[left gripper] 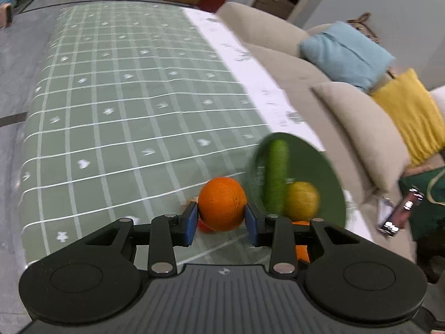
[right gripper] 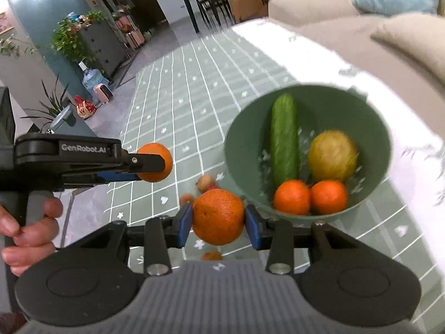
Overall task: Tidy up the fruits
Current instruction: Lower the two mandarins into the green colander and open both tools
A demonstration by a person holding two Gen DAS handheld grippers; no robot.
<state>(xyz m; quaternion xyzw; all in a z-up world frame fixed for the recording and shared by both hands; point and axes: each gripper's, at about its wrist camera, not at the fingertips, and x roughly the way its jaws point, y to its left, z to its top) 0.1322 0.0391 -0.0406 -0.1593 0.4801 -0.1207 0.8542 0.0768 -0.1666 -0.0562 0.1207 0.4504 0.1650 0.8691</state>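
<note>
My left gripper (left gripper: 222, 216) is shut on an orange (left gripper: 222, 203), held above the green checked tablecloth, left of the green bowl (left gripper: 331, 172). It also shows from the side in the right wrist view (right gripper: 155, 164) with its orange (right gripper: 164, 154). My right gripper (right gripper: 218, 221) is shut on another orange (right gripper: 218, 216), just left of the bowl (right gripper: 375, 117). The bowl holds a cucumber (right gripper: 284, 136), a yellow fruit (right gripper: 332, 156) and two small oranges (right gripper: 292, 197) (right gripper: 328, 196).
Several small brownish fruits (right gripper: 205, 182) lie on the cloth (right gripper: 194, 89) beside the bowl. A beige sofa (left gripper: 347, 117) with blue (left gripper: 345, 53) and yellow (left gripper: 411, 114) cushions runs along the table's right side. Chairs, boxes and plants stand farther off.
</note>
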